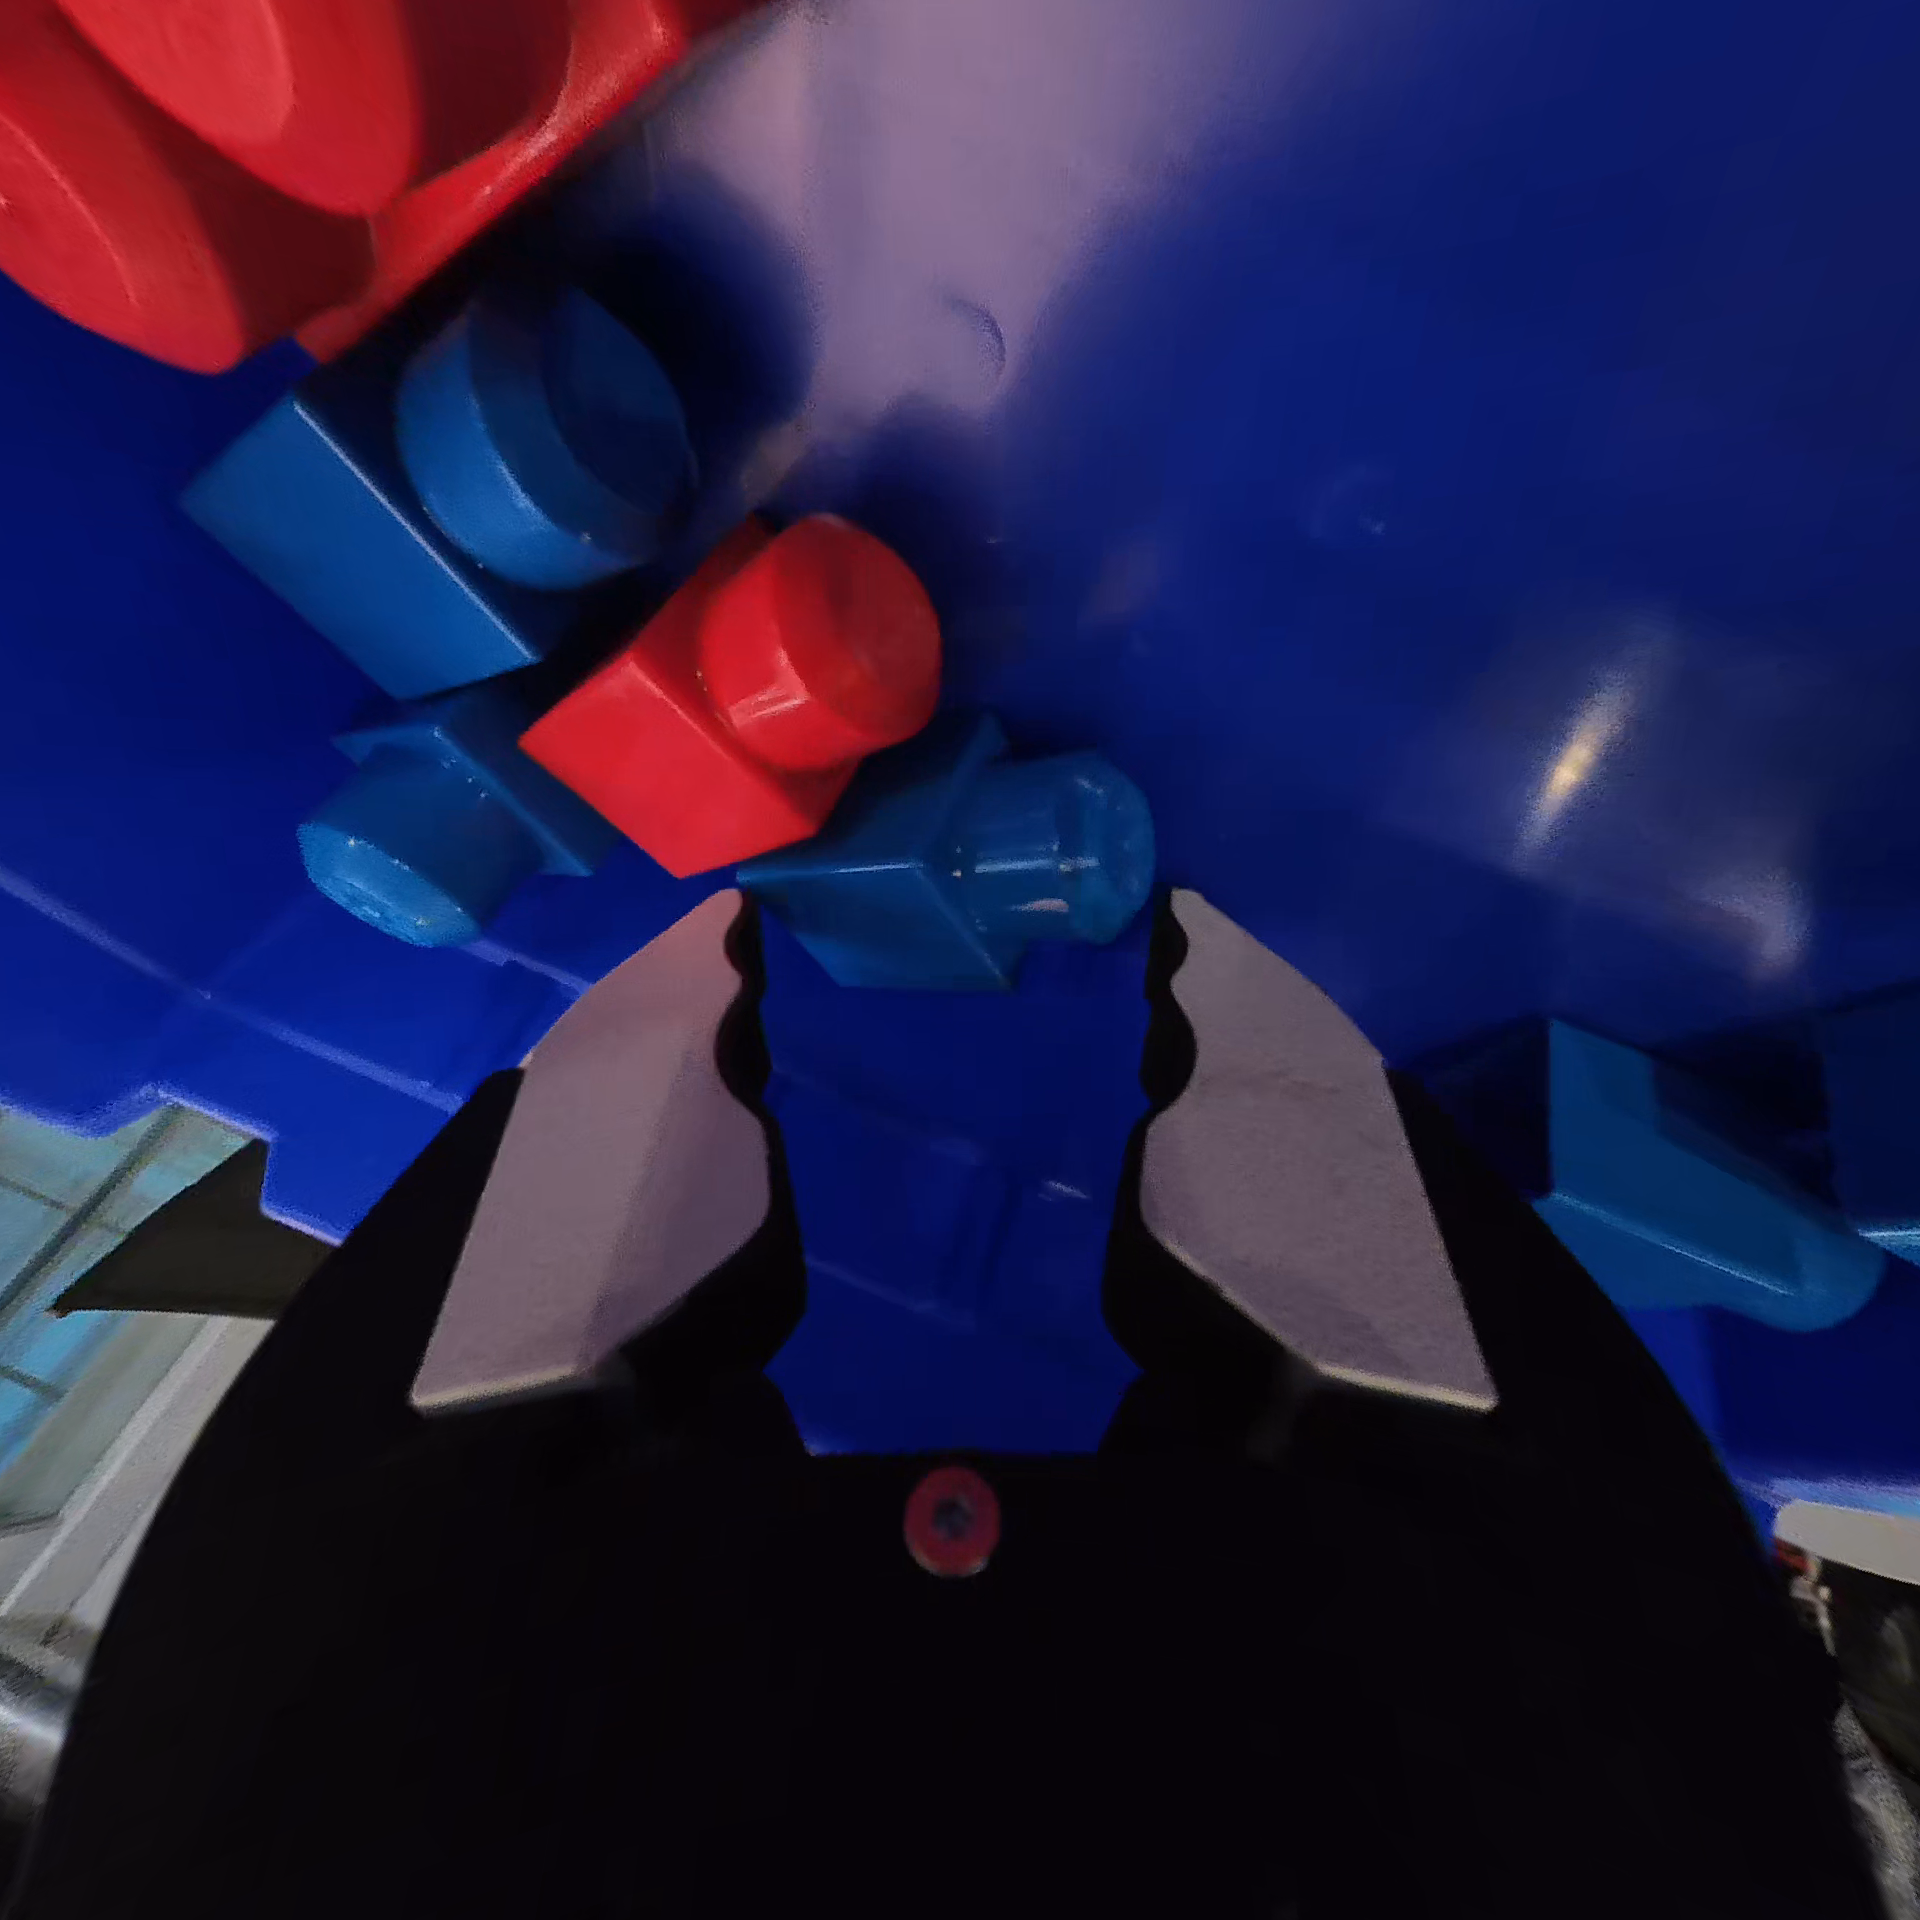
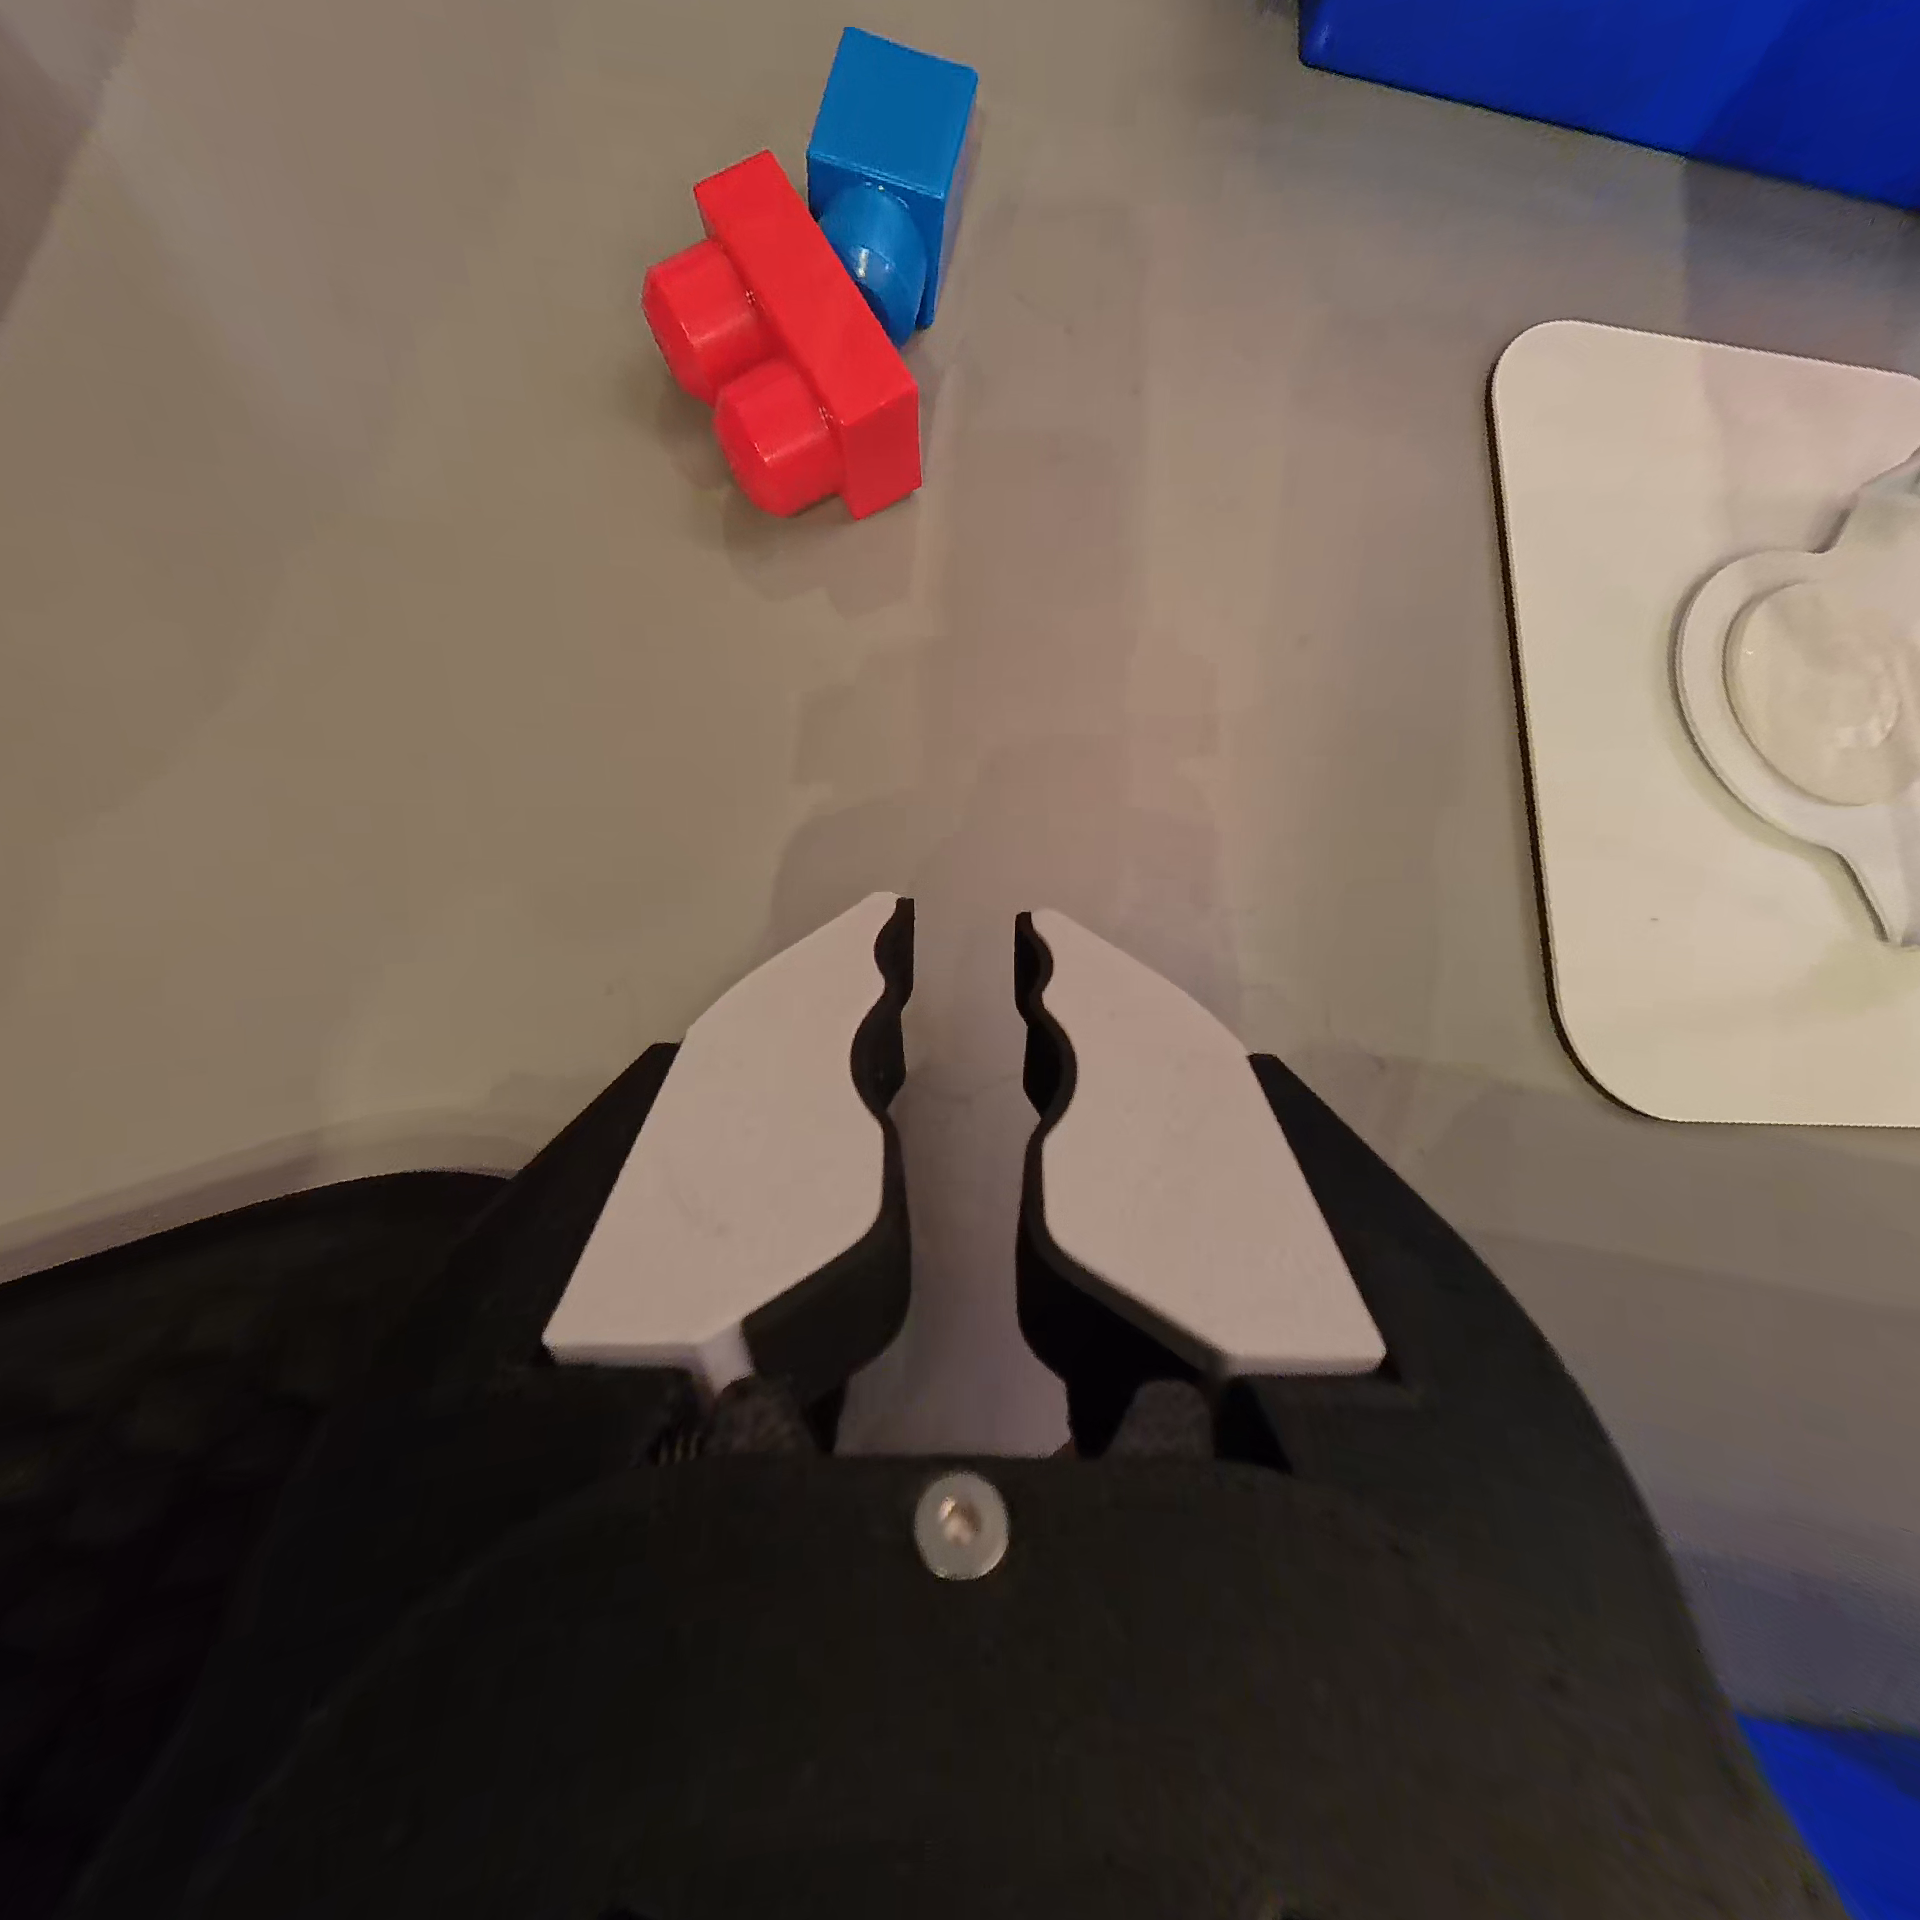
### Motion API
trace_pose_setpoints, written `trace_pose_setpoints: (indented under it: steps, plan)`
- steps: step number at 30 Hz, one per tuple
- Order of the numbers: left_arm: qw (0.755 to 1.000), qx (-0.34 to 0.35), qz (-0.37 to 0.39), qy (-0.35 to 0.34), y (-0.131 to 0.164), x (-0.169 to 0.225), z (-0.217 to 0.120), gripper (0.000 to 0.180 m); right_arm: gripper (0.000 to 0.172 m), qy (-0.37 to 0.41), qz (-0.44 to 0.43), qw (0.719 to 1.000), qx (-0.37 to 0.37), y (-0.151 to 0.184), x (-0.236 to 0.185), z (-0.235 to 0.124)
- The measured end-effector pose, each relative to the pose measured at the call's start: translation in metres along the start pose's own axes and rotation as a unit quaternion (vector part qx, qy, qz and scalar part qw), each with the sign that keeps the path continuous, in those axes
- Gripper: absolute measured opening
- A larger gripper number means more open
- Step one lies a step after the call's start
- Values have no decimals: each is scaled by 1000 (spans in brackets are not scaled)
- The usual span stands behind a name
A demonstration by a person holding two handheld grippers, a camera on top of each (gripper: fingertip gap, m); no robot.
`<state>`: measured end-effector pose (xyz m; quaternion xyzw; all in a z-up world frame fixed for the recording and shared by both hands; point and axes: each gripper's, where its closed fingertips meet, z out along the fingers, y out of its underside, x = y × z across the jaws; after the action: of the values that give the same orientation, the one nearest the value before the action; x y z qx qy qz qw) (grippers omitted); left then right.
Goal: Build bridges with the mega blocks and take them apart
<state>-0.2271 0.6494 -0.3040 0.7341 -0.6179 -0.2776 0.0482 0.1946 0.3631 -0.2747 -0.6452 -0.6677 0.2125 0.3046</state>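
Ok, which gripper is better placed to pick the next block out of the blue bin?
Left, probably: the left gripper is open just short of a blue block in the bin; the right gripper hangs over bare table.

Inside the bin (image 1: pixel 1455 416), five single-stud blocks are lying in a loose heap against its wall. The nearest block (image 1: pixel 935 883) is lying on its side just ahead of the left claw (image 1: pixel 956 914), whose tips are standing apart on either side of it without touching. Another block (image 1: pixel 727 707) is leaning on it from the left.

On the worktop (image 2: pixel 312 623), a two-stud block (image 2: pixel 790 343) is lying ahead of the right claw (image 2: pixel 964 914), well apart, touching a single-stud block (image 2: pixel 894 156) behind it. A mat (image 2: pixel 1662 520) is lying to the right.
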Motion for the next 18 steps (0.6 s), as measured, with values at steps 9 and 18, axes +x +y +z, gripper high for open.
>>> trace_pose_setpoints:
  steps: [9, 18]
  plan:
    - [999, 22, -32, 20, 6, 11, -15, 58, 19, 3, -1, 1000, -1, 0, 0, -2]
    - [984, 159, -77, 20, 19, 59, -114, 0, 19, -4, 1, 1000, 2, 0, -2, 2]
